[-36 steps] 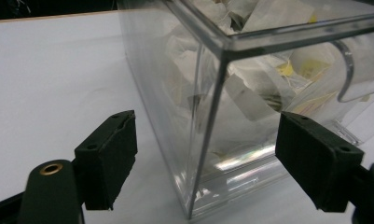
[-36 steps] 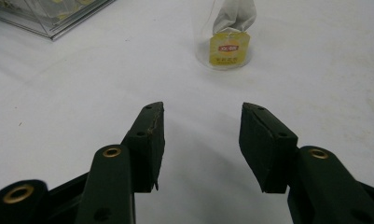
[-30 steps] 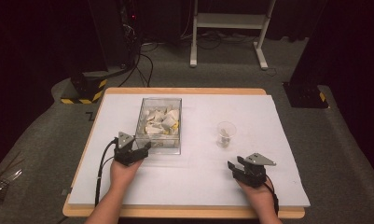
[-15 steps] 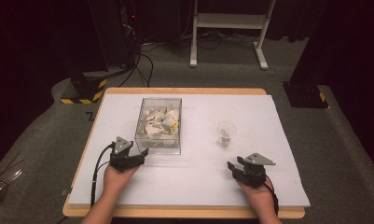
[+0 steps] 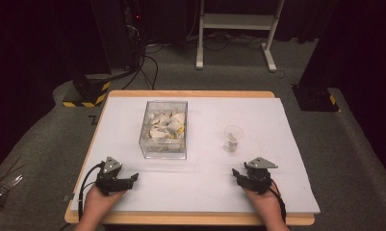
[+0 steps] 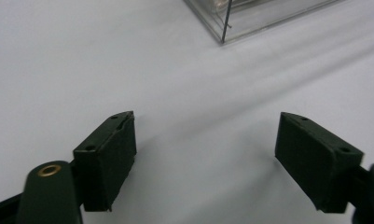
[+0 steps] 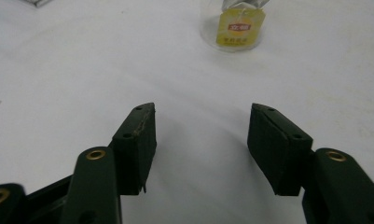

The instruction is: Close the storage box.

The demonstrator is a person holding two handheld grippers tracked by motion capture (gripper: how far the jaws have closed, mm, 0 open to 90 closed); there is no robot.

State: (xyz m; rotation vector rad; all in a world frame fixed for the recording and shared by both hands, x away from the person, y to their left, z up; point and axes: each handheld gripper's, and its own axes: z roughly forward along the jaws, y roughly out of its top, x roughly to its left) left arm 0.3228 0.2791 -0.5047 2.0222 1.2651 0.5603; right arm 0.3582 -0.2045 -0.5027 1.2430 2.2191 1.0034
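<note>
A clear plastic box [image 5: 164,129] of white tea bags, some with yellow tags, stands left of centre on the white table [image 5: 200,192]; its corner [image 6: 226,23] shows in the left gripper view. A small clear cup [image 5: 233,138] holding a tea bag with a yellow tag [image 7: 239,29] stands to the right. My left gripper [image 5: 131,178] rests open near the front left, below the box, jaws empty [image 6: 205,154]. My right gripper [image 5: 238,176] sits open near the front right, below the cup, with nothing between its jaws [image 7: 201,140].
The white sheet covers a wooden tabletop whose edge [image 5: 190,219] shows at the front. Beyond the table lie grey floor, cables [image 5: 147,62], a black-and-yellow block [image 5: 87,91] and a white stand [image 5: 234,29].
My left gripper has drawn back from the box's front left corner toward the table's front edge. The right gripper has stayed in place.
</note>
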